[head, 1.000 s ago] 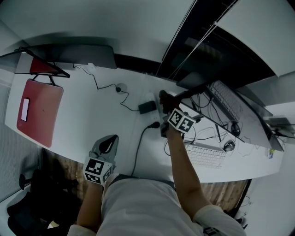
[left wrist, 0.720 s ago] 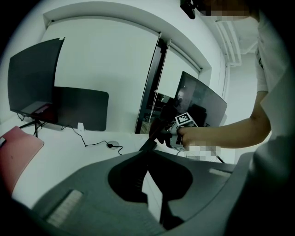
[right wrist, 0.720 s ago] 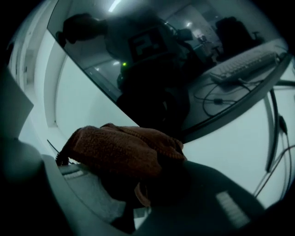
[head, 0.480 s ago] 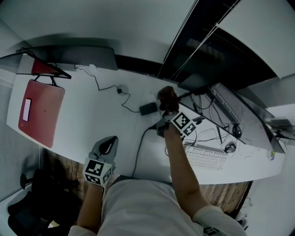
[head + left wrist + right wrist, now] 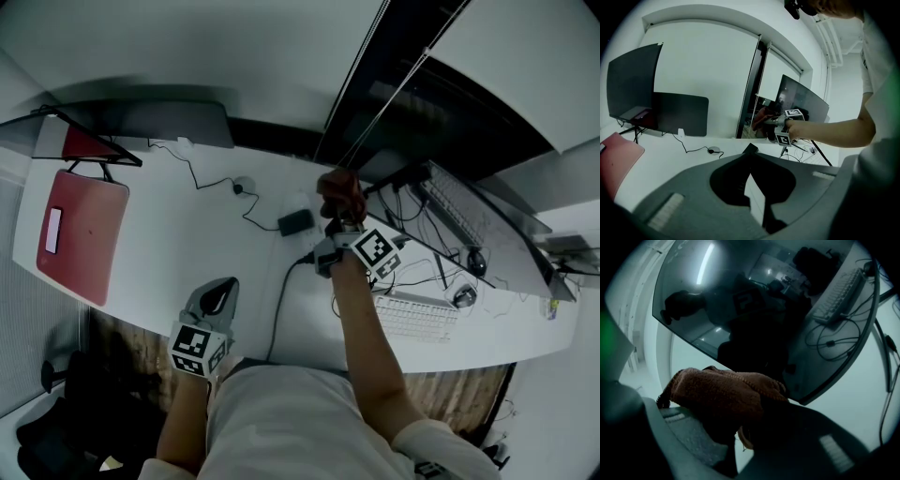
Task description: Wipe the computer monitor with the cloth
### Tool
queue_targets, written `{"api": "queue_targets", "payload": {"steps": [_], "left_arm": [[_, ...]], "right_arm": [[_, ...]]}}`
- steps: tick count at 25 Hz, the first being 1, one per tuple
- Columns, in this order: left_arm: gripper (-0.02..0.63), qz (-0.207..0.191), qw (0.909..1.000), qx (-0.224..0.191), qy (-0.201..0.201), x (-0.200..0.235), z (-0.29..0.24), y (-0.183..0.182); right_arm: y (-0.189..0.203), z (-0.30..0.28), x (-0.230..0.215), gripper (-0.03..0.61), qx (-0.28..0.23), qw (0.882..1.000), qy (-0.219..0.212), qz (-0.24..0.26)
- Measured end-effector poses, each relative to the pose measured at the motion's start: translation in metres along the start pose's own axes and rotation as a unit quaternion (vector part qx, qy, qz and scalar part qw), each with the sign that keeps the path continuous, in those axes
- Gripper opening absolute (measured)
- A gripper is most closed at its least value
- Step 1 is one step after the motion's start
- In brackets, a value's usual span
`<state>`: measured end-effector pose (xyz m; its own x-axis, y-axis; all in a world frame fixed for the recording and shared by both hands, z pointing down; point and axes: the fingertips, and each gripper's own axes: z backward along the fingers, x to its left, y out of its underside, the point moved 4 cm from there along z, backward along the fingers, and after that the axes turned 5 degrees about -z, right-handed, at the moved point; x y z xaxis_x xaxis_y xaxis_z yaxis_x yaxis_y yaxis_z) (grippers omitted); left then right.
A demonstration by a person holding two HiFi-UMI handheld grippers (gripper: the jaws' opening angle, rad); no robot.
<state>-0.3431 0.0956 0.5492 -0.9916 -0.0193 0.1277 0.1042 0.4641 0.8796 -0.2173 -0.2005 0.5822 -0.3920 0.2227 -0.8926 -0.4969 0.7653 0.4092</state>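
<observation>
Right gripper (image 5: pixel 337 220), clamped on the brown cloth (image 5: pixel 339 194), has risen over the last second to the lower corner of the monitor (image 5: pixel 422 103); wiping looks about to start.

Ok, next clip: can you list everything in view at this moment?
cloth: one, reddish-brown, against the monitor's lower edge
monitor: one, dark, curved, desk right
dark panels: two, back left
keyboard: one, white, front right
mouse: one, dark, beside keyboard
power adapter: one, black, mid-desk, cabled
flat case: one, red, desk's left end
desk: one, white
left gripper: grey, shut, empty, over the desk's front edge
right gripper: grey, shut on cloth
</observation>
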Motion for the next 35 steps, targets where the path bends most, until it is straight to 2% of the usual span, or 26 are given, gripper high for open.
{"api": "queue_targets", "payload": {"steps": [16, 25, 35], "left_arm": [[0.009, -0.023, 0.9987, -0.031, 0.032, -0.006, -0.001, -0.022], [0.009, -0.033, 0.9976, -0.043, 0.043, -0.016, 0.002, -0.03], [0.009, -0.045, 0.9965, -0.054, 0.045, -0.036, 0.004, -0.042]], "right_arm": [[-0.039, 0.029, 0.096, 0.04, -0.058, 0.995, -0.076, 0.018], [-0.064, 0.048, 0.158, 0.038, -0.086, 0.984, -0.139, 0.072], [-0.085, 0.075, 0.216, 0.038, -0.097, 0.969, -0.209, 0.085]]}}
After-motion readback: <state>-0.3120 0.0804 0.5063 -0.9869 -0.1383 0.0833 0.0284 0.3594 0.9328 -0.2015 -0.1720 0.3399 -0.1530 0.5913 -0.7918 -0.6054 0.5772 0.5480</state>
